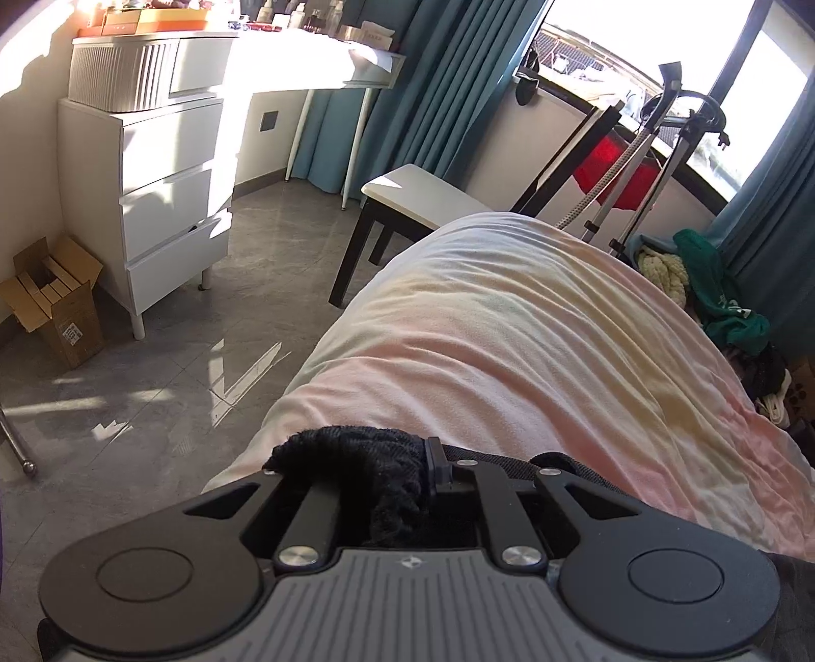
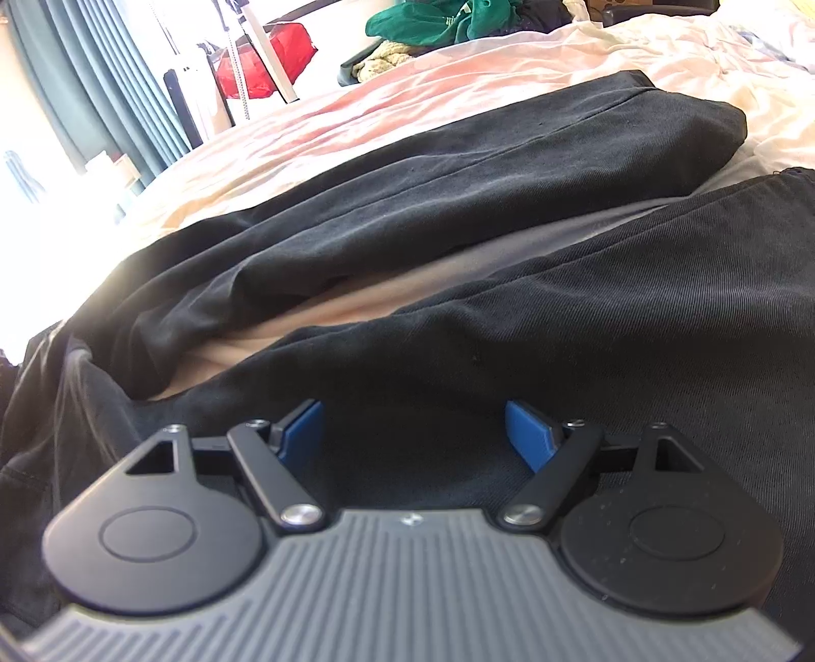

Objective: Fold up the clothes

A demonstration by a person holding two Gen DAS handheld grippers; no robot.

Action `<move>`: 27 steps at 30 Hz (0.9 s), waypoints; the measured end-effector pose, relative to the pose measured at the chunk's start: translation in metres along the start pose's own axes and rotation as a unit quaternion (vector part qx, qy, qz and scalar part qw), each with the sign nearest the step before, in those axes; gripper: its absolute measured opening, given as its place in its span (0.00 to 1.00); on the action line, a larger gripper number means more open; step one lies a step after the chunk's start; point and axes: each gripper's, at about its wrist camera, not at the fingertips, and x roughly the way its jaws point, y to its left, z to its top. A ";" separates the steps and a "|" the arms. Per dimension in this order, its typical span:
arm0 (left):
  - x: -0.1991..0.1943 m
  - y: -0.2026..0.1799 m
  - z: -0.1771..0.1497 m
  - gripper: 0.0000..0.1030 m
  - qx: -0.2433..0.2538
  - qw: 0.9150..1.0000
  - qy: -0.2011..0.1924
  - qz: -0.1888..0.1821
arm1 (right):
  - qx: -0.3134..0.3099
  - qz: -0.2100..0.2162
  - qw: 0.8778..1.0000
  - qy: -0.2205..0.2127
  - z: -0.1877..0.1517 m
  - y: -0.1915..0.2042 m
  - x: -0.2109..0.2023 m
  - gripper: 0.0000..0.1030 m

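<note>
Black fabric (image 1: 356, 468) bunched at bottom centre of left wrist view, jammed between the narrow jaws of the left tool (image 1: 430, 471); pads hidden by cloth, so whether they actually pinch it I cannot tell. Right tool (image 2: 413, 433) at bottom centre of its view stands wide, blue pads (image 2: 303, 430) apart, nothing gripped, hovering just over the near leg of the black trousers (image 2: 509, 214). Trousers lie spread on the bed sheet (image 1: 509, 326), two legs diverging toward upper right, sheet showing between them. Judged early: legs not yet laid together, no fold visible, all folds left. Room: bare sheet fills centre and right of the left view, bed edge drops to floor at left. Clothes pile (image 2: 433, 25) sits at top centre of right view, well apart.
</note>
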 end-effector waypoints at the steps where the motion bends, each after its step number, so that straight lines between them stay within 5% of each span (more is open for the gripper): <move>1: -0.008 0.000 -0.002 0.21 0.007 1.000 -0.006 -0.009 | 0.004 0.002 1.000 0.000 0.001 -0.001 -0.001 0.79; 6: -0.061 0.002 -0.020 0.56 0.032 0.999 -0.028 -0.030 | 0.025 0.020 0.999 -0.009 0.004 -0.006 -0.012 0.78; 8: -0.086 0.005 -0.031 0.81 0.034 0.998 -0.039 -0.021 | 0.032 0.026 0.999 -0.016 0.004 -0.009 -0.020 0.78; 13: -0.146 -0.008 -0.064 0.83 0.086 0.994 -0.073 0.005 | 0.050 0.040 0.998 -0.024 0.004 -0.018 -0.032 0.78; 18: -0.174 -0.082 -0.113 0.83 0.181 0.980 -0.076 -0.022 | 0.058 0.043 0.996 -0.043 0.010 -0.025 -0.044 0.78; 27: -0.164 -0.257 -0.226 0.83 0.346 0.931 -0.053 -0.102 | 0.184 0.048 0.978 -0.089 0.056 -0.094 -0.035 0.78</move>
